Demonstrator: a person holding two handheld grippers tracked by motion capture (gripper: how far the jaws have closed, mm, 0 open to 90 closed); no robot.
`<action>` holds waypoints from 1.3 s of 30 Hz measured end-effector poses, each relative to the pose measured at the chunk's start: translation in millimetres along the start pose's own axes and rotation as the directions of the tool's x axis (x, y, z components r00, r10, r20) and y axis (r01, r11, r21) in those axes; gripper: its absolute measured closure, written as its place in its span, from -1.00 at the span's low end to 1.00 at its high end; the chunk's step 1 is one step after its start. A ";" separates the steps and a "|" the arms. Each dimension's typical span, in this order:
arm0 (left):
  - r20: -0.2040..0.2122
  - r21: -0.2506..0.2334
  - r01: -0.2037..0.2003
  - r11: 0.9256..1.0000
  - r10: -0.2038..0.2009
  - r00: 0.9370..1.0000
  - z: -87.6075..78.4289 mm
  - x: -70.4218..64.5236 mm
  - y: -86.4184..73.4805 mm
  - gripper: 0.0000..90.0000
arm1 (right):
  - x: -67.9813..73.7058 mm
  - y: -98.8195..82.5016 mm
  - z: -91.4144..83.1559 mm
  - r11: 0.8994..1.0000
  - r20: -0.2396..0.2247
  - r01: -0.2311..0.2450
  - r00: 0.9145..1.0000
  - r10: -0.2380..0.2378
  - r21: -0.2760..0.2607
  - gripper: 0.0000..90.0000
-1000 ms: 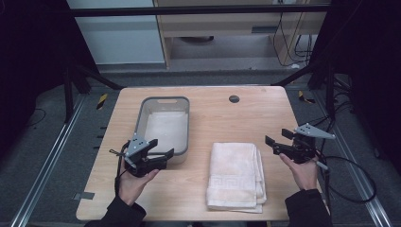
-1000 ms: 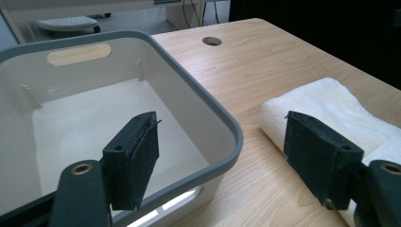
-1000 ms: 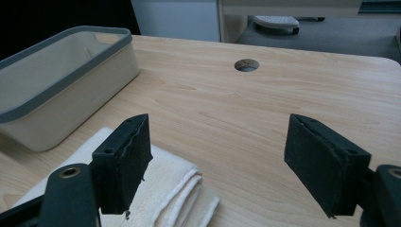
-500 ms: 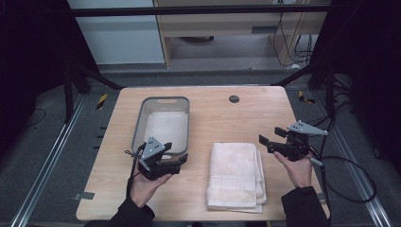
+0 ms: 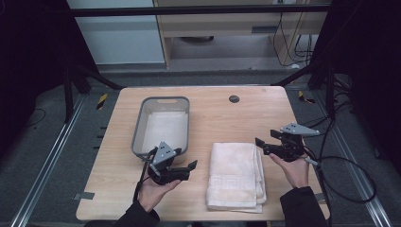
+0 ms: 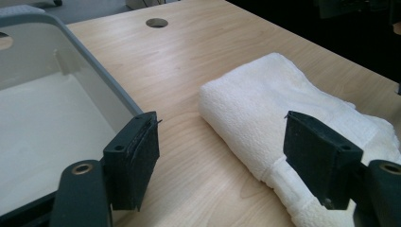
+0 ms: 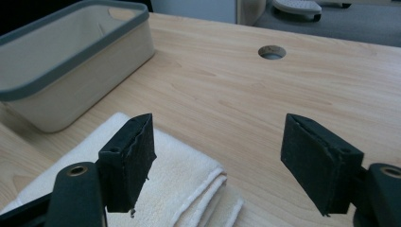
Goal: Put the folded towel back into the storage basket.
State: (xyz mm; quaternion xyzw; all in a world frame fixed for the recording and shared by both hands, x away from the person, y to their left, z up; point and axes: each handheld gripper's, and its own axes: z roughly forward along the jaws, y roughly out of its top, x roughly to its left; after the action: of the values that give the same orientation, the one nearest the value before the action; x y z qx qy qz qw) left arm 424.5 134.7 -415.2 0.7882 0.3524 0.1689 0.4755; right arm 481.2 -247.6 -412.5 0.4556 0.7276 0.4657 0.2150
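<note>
A lab-style recording bay: a wooden surface (image 5: 222, 118) on grey flooring, with metal floor rails (image 5: 52, 156) on both sides, dark curtains flanking it, and loose cables (image 5: 302, 45) hanging behind it.

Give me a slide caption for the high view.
Two open grippers flank a folded white towel beside a grey bin on a wooden table.

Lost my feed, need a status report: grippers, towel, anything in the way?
Left gripper and right gripper open, flanking the folded towel, neither touching. Bin beside it; path clear.
</note>
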 end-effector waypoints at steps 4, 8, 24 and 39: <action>0.003 0.011 -0.009 1.000 0.009 1.000 3.0 -3.9 -2.7 -0.41 | 0.2 -3.0 3.1 1.000 -0.002 -0.002 1.000 0.002 0.016 -0.41; 0.008 0.028 -0.022 0.999 0.022 1.000 7.8 -8.9 -8.2 -0.42 | -0.4 -7.9 4.2 0.999 -0.004 -0.004 1.000 0.004 0.048 -0.43; 0.050 0.102 -0.034 0.994 0.029 0.998 31.0 -25.5 -28.3 -0.48 | 11.3 -19.1 20.4 0.993 -0.010 0.033 0.999 -0.032 0.110 -0.44; 0.098 0.179 -0.065 0.982 0.048 0.994 57.5 -45.4 -41.5 -0.49 | 13.8 -33.1 36.5 0.990 -0.023 0.009 1.000 -0.006 0.143 -0.39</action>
State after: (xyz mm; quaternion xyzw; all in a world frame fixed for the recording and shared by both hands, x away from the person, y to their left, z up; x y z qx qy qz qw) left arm 411.2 78.4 -476.3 0.8449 0.3213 0.1126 0.4126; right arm 486.0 -223.1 -457.2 0.4618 0.7633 0.4165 0.1751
